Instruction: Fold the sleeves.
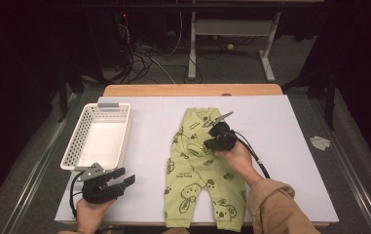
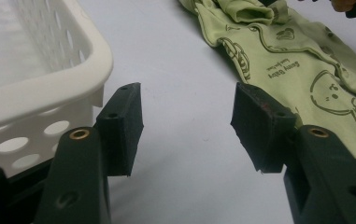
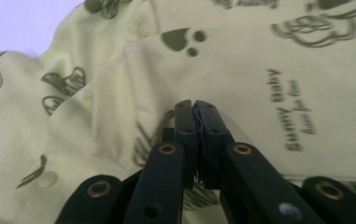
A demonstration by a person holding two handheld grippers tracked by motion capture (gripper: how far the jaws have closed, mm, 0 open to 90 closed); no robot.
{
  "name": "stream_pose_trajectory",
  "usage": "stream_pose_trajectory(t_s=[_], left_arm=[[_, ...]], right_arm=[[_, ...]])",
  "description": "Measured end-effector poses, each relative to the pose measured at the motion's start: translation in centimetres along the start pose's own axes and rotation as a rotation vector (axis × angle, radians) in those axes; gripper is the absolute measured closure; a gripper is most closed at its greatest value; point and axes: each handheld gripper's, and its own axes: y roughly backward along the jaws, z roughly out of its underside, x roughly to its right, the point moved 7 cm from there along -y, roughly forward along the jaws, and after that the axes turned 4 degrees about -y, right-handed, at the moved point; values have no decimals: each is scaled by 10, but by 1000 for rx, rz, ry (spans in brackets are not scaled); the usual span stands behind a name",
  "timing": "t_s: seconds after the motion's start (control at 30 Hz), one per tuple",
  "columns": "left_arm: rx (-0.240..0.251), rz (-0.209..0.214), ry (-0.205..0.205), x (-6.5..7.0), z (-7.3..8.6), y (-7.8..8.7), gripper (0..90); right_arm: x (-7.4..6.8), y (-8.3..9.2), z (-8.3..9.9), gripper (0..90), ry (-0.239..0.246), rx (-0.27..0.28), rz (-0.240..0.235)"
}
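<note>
1. Pale green cotton baby romper with dark koala prints [image 1: 198, 170] lying flat on white-topped desk [image 1: 280, 146], legs toward the near edge, collar toward the far edge.
2. Right tongs [image 1: 208, 145] down on upper chest of romper; jaws pressed together, a thin fold of green fabric possibly nipped between pads, cannot tell for certain.
3. Left tongs [image 1: 125, 176] spread, nothing between, resting at near left corner of desk.
4. White perforated plastic basket [image 1: 97, 136] just beyond left tongs, well apart from romper.
</note>
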Motion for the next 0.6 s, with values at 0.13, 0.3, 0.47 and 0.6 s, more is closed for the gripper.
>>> stream_pose_trajectory(t_s=[0.13, 0.3, 0.47, 0.6], left_arm=[[-7, 3, -1, 0, 0, -2, 403], [-11, 3, -7, 1, 0, -3, 403], [-9, 3, -7, 1, 0, -2, 403], [-12, -1, -11, 1, 0, -3, 403]], right_arm=[[-9, -7, 2, 892, 3, -10, -27], [-6, -1, -1, 878, -6, 13, -17], [13, 16, -3, 859, -18, 46, 39], [31, 29, -3, 839, -45, 70, 77]])
